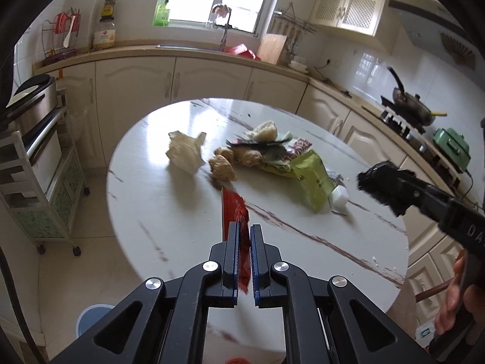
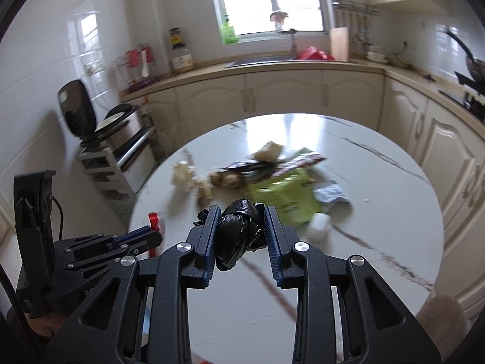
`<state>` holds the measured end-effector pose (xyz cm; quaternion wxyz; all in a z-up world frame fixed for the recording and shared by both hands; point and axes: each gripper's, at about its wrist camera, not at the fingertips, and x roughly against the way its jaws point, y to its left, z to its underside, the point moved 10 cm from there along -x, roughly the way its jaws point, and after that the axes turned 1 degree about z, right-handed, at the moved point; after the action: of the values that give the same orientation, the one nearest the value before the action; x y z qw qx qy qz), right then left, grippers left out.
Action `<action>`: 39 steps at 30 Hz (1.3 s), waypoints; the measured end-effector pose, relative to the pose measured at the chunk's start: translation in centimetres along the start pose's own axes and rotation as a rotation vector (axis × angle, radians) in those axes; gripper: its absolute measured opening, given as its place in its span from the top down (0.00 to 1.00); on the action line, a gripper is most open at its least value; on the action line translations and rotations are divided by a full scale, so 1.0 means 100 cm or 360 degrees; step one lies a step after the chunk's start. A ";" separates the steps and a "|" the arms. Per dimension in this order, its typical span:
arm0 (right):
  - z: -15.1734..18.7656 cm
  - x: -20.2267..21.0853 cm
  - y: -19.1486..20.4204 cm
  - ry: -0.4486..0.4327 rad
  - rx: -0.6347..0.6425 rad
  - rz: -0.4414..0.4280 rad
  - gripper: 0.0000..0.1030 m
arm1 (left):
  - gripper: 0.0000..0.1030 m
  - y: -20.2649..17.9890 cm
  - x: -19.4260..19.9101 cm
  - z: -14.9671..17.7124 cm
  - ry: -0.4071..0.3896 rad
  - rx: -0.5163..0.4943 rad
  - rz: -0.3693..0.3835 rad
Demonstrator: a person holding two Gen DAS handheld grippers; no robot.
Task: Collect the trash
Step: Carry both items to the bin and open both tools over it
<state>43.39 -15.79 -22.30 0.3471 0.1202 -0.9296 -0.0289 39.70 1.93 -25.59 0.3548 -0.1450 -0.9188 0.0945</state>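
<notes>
My left gripper (image 1: 245, 233) is shut on a red wrapper (image 1: 235, 212), which sticks up past the fingertips above the round white table (image 1: 157, 206). My right gripper (image 2: 242, 215) is shut on a crumpled black plastic bag (image 2: 239, 233), also seen as a black bag (image 1: 385, 185) at the right of the left wrist view. In the right wrist view the left gripper (image 2: 154, 233) shows at lower left with the red wrapper (image 2: 154, 220). A pile of trash lies mid-table: a crumpled white paper (image 1: 185, 153), brown lumps (image 1: 224, 166), a yellow-green packet (image 1: 312, 179) and a small white cup (image 1: 339, 197).
Cream kitchen cabinets (image 1: 136, 82) with a sink and window run behind the table. A wheeled rack with appliances (image 1: 39, 157) stands at the left. A stove with a pan (image 1: 415, 109) is at the right. A blue bin (image 1: 94, 318) sits on the floor below the table edge.
</notes>
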 end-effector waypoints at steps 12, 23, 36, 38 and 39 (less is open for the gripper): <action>0.017 -0.033 0.142 0.0101 0.0261 -0.0269 0.73 | 0.98 0.101 0.089 0.033 -0.0103 0.0214 -0.0116; 0.082 -0.098 0.274 0.0357 0.0523 -0.0499 0.73 | 0.97 0.225 0.128 0.125 0.0055 0.0546 -0.0309; 0.186 -0.193 0.340 0.0756 0.0684 -0.0577 0.73 | 0.87 0.332 0.118 0.216 0.0389 0.0966 -0.0520; 0.199 -0.204 0.345 0.0797 0.0690 -0.0587 0.72 | 0.84 0.339 0.120 0.217 0.0406 0.0977 -0.0571; 0.205 -0.209 0.347 0.0818 0.0688 -0.0593 0.72 | 0.84 0.343 0.126 0.218 0.0405 0.0971 -0.0606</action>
<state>38.23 22.28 -46.41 0.5242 0.3610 -0.7592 0.1363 22.84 36.79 -43.12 0.5042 0.1302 -0.8074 0.2773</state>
